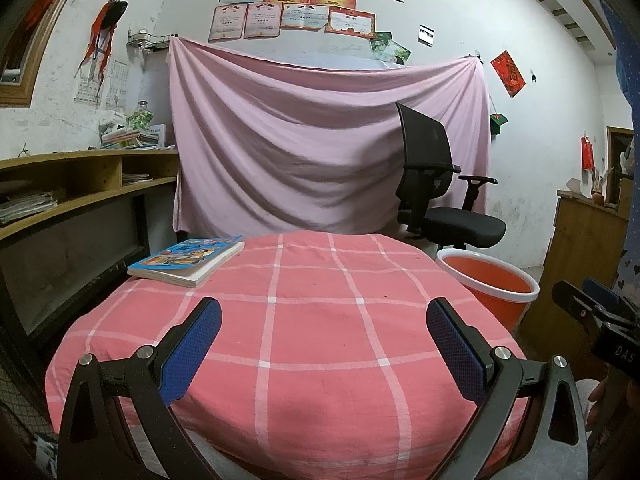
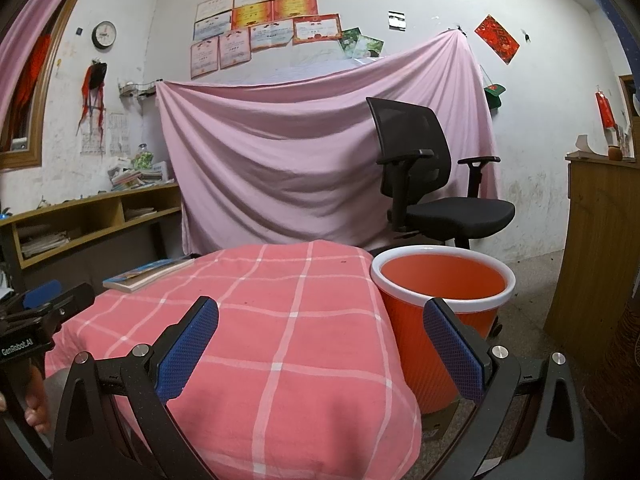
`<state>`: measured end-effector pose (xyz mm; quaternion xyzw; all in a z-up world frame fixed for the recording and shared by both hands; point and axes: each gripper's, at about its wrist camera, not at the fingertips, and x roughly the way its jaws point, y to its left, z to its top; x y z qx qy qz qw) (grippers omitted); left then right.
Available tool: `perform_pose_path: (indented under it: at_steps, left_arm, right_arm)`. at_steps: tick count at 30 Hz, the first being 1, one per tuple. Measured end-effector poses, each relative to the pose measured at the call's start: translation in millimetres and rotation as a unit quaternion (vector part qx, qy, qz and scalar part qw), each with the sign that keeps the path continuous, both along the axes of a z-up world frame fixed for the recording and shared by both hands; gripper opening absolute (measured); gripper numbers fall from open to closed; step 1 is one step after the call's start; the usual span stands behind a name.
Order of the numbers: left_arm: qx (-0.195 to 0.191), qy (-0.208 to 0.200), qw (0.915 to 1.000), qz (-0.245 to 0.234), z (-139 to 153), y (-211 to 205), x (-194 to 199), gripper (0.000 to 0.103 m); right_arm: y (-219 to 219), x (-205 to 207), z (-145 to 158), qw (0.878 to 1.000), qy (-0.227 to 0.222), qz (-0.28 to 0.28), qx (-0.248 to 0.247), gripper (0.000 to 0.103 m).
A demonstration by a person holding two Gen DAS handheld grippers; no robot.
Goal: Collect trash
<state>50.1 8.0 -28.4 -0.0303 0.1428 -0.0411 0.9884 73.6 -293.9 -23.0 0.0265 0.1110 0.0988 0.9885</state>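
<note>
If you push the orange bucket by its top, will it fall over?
Probably, or it may just slide. The orange bucket looks tall, thin-walled and plastic, and no contents show, so likely light. It seems to sit on a cardboard piece, so its footing may be unsteady.

Left tool [image 1: 324, 320], right tool [image 2: 320, 318] agape.
</note>
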Motion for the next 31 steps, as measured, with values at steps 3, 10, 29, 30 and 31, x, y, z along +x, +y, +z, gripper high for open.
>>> perform_pose_path:
  at_steps: [3,10,29,30,31]
  left_arm:
    - [0.001,0.001,1.0,0.0,0.1,-0.2,0.1,0.1]
    - [0.003,0.003,1.0,-0.004,-1.5,1.4,0.6,0.1]
    - [0.003,0.004,1.0,-0.004,-1.4,1.0,2.0,0.1]
    - [0.003,0.005,1.0,-0.004,-1.5,1.5,2.6,0.1]
    - [0.003,0.006,1.0,-0.004,-1.6,1.8,2.6,0.1]
  right_arm:
    - [-0.2,0.5,0.2,1.0,0.0,0.0,0.0,0.103]
    - [-0.6,0.9,0.8,1.0,0.0,0.0,0.0,0.103]
    - [0.3,1.0,1.2,1.0,0.002,0.0,0.0,0.103]
    - [0.4,0.9,1.3,1.0,0.002,0.0,0.0,0.103]
    - [0.5,0.9,1.3,1.0,0.002,0.0,0.0,0.103]
